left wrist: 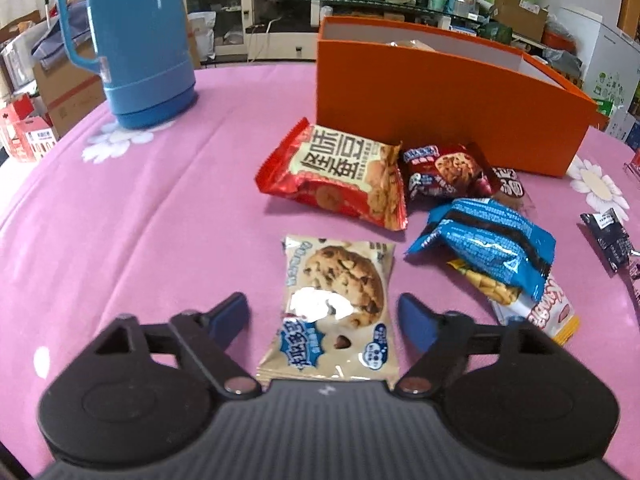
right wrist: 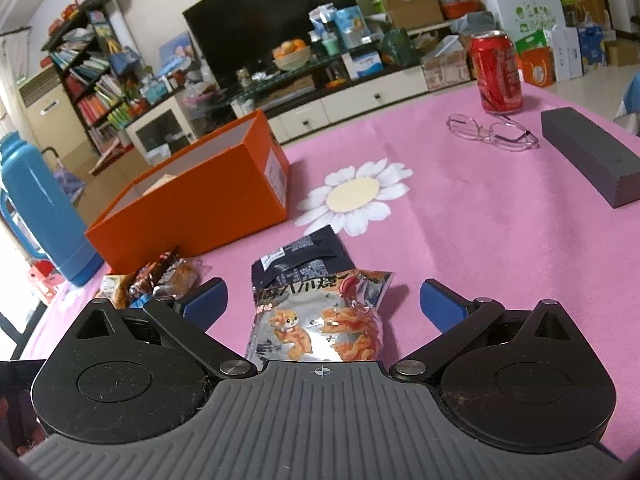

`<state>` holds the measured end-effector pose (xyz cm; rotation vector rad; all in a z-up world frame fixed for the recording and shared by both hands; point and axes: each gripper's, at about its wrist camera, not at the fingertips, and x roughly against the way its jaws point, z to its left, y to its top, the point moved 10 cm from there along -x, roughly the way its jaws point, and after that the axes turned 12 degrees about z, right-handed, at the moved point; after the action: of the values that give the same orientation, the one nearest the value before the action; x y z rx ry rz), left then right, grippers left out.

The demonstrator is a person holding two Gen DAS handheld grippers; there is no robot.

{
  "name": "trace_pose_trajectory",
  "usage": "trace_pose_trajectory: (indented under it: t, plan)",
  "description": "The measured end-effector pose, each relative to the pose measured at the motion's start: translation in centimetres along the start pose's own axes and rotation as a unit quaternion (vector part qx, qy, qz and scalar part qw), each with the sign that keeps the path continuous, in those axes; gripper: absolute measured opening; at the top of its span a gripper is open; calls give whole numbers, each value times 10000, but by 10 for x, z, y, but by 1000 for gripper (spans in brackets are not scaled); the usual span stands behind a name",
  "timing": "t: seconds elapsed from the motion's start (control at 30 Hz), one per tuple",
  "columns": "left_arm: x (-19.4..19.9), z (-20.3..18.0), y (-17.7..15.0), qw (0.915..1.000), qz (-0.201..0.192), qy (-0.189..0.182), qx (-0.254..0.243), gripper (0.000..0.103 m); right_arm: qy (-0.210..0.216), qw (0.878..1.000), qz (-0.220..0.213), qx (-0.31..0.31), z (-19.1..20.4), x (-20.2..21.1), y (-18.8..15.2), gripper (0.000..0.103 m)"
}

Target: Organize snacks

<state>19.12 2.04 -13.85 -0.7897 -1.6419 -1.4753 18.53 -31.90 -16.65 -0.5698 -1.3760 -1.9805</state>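
Left gripper jaws wide, straddling beige cookie packet; right gripper jaws wide, straddling silver snack packet; orange cardboard box far.

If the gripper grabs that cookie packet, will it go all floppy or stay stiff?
Probably a bit of both. The cookie packet is a thin, shiny wrapper with crimped ends, so its edges will likely bend and crinkle. It looks small and flat, so probably light. The left gripper is open around it; a hard squeeze might crack the cookie inside.

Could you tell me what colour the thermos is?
The thermos is blue, clearest in the left wrist view.
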Motion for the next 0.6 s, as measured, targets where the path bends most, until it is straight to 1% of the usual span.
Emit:
trace_pose_trajectory:
  t: [0.03, 0.07, 0.1, 0.27, 0.37, 0.43, 0.47, 0.5, 0.6]
  plan:
    - [1, 1, 0, 10000, -6, -18, 27, 68, -26, 10000, 20, 4, 0, -1, -1, 94]
    - [2, 3, -1, 10000, -10, -38, 40, 63, -53, 10000, 39, 7, -1, -3, -1, 94]
    - [3, 4, -1, 10000, -14, -43, 41, 62, -73, 10000, 48, 12, -1, -4, -1, 94]
    - [8, 10, -9, 10000, -40, -21, 46, 63, -149, 9998, 48, 81, -1, -6, -3, 94]
    - [11, 12, -13, 10000, -75, -16, 41, 63, -151, 9998, 157, 22, -2, -8, -7, 94]
    - [12, 13, -15, 10000, -75, -26, 41, 63, -75, 9993, 370, -46, 1, -12, -15, 94]
    - [13, 13, -17, 10000, -69, -31, 45, 64, 38, 9988, 484, -37, 6, -15, -21, 94]
    - [14, 14, -18, 10000, -62, -47, 51, 67, 144, 9982, 580, 22, 13, -16, -28, 94]
    - [18, 16, -23, 9998, -65, -149, 86, 68, 241, 9968, 637, 422, 38, -9, -47, 94]
